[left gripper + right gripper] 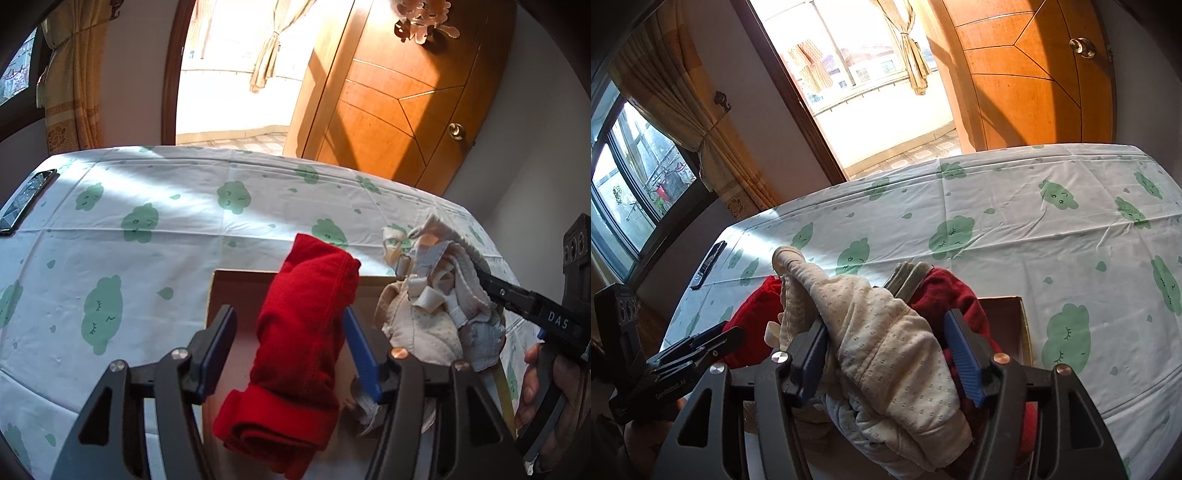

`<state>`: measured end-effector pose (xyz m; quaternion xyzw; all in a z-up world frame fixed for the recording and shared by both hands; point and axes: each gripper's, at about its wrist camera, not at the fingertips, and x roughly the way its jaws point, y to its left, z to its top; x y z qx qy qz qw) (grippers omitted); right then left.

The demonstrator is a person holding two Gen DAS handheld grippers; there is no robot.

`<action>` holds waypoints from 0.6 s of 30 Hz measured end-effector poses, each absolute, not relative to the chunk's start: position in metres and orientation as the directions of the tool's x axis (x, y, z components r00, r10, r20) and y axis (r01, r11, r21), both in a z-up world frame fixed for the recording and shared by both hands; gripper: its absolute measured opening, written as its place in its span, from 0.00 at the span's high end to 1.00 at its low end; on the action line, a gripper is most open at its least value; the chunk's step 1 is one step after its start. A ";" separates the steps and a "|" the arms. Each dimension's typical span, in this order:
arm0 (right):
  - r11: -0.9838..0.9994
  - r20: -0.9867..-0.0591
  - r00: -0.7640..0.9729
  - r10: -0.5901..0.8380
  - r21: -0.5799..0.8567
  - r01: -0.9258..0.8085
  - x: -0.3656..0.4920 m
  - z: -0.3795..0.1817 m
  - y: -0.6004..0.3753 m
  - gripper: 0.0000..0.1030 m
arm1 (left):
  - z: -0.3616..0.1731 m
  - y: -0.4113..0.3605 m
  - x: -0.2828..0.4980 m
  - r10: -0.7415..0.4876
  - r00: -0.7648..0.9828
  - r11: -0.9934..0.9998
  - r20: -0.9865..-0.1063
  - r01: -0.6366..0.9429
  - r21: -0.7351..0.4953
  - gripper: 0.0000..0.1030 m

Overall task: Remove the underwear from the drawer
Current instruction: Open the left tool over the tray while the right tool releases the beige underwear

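A folded red piece of underwear lies between the fingers of my left gripper, above a shallow cardboard drawer box on the bed. The jaws stand wide and only the right pad seems to touch the cloth. My right gripper has a cream dotted undergarment draped between its fingers; its jaws also stand apart. In the left wrist view the right gripper holds that cream bundle up beside the red piece. Red cloth shows behind it in the right wrist view.
The bed has a white sheet with green cloud prints. A dark phone lies at its far left edge. Behind are an open wooden door, a bright balcony doorway, curtains and a window.
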<state>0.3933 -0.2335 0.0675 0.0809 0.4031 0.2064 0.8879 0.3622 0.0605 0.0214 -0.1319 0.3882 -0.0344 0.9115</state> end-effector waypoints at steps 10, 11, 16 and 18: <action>0.913 -0.657 0.634 0.408 0.268 -0.309 0.376 0.083 -0.233 0.32 | 0.023 0.068 0.347 -0.169 0.709 0.954 -0.685 -0.057 -0.294 0.38; 0.912 -0.655 0.635 0.410 0.277 -0.302 0.376 0.084 -0.234 0.32 | 0.024 0.068 0.344 -0.168 0.713 0.954 -0.681 -0.057 -0.295 0.38; 0.906 -0.632 0.649 0.424 0.290 -0.309 0.366 0.094 -0.241 0.32 | 0.028 0.072 0.327 -0.164 0.736 0.954 -0.657 -0.051 -0.296 0.33; 0.900 -0.627 0.646 0.435 0.294 -0.321 0.358 0.096 -0.242 0.32 | 0.029 0.072 0.320 -0.170 0.740 0.953 -0.650 -0.045 -0.299 0.33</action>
